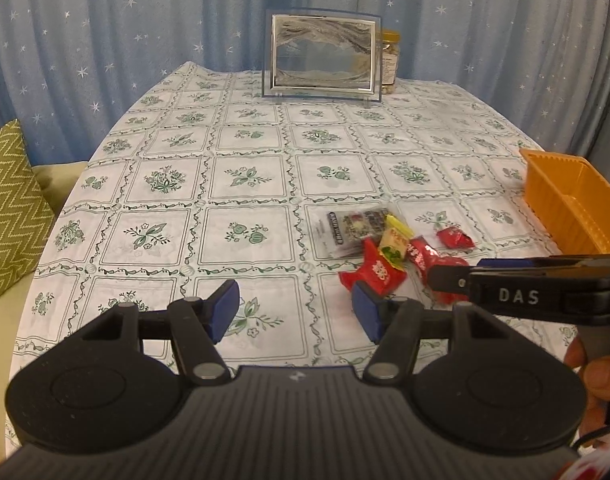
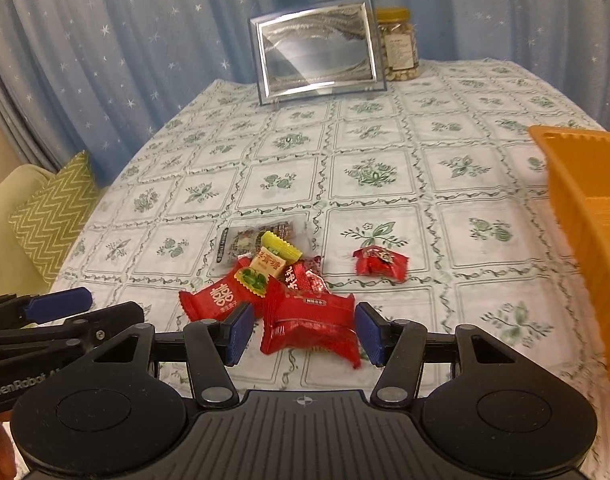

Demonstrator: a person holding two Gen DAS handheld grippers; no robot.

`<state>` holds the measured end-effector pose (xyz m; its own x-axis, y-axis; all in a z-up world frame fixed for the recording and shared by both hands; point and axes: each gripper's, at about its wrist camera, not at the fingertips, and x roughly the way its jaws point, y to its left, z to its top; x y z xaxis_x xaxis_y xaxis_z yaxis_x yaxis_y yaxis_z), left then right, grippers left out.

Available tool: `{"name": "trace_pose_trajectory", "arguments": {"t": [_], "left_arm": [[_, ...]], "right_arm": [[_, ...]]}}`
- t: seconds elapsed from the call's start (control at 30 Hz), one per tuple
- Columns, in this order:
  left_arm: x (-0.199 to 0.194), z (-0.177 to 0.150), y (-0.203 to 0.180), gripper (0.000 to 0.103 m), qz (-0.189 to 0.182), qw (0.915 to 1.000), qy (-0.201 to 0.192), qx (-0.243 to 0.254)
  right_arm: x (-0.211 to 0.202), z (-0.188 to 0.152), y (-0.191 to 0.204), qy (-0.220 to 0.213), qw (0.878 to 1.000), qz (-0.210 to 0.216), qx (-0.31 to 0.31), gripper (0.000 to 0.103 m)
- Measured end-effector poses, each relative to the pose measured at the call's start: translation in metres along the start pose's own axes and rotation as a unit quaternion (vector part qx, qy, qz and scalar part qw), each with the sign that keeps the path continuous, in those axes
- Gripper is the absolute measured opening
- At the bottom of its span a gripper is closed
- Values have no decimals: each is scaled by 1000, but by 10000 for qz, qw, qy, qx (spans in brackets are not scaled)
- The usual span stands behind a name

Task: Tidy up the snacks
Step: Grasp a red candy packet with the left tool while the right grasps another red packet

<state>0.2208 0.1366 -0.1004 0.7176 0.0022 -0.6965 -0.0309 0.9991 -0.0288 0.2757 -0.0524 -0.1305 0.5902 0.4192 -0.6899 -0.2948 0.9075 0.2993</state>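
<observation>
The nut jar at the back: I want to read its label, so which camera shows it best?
The right wrist view: the nut jar stands mostly clear beside the picture frame, label facing us. In the left wrist view the frame hides most of it.

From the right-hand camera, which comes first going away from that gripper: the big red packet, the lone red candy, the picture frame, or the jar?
1. Big red packet, between the open fingers of the right gripper.
2. Lone red candy, farther out, slightly right.
3. Picture frame, far table edge.
4. Jar, just behind the frame's right side.

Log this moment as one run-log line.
right tongs: open, straddling big red foil snack packet | left tongs: open, empty | orange plastic bin: right of snack pile
</observation>
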Motion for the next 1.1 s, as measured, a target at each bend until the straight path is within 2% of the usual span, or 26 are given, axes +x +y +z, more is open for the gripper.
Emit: {"name": "trace_pose_trajectory", "arguments": {"t": [0.33, 0.37, 0.57, 0.8, 0.9, 1.0, 1.1], "left_arm": [[13, -3, -4, 59, -156, 9998, 72, 53], [15, -2, -5, 59, -183, 9998, 72, 62], [24, 1, -14, 59, -501, 9982, 34, 321], [44, 7, -41, 57, -773, 9912, 75, 1074], [55, 5, -54, 53, -686, 9858, 127, 1529], [62, 0, -66, 48, -509, 9757, 89, 2129], [68, -4, -72, 40, -396, 9686, 110, 2450]], "right_arm": [[14, -2, 1, 76, 9996, -125, -235, 55], [13, -3, 1, 74, 9995, -143, -263, 51], [3, -9, -8, 19, 9988, -293, -381, 47], [-17, -12, -30, -102, 9984, -507, -217, 47], [-21, -14, -37, -108, 9983, -554, -151, 47], [-23, -15, -42, -94, 9982, -583, -123, 47], [-24, -16, -46, -84, 9982, -589, -59, 47]]}}
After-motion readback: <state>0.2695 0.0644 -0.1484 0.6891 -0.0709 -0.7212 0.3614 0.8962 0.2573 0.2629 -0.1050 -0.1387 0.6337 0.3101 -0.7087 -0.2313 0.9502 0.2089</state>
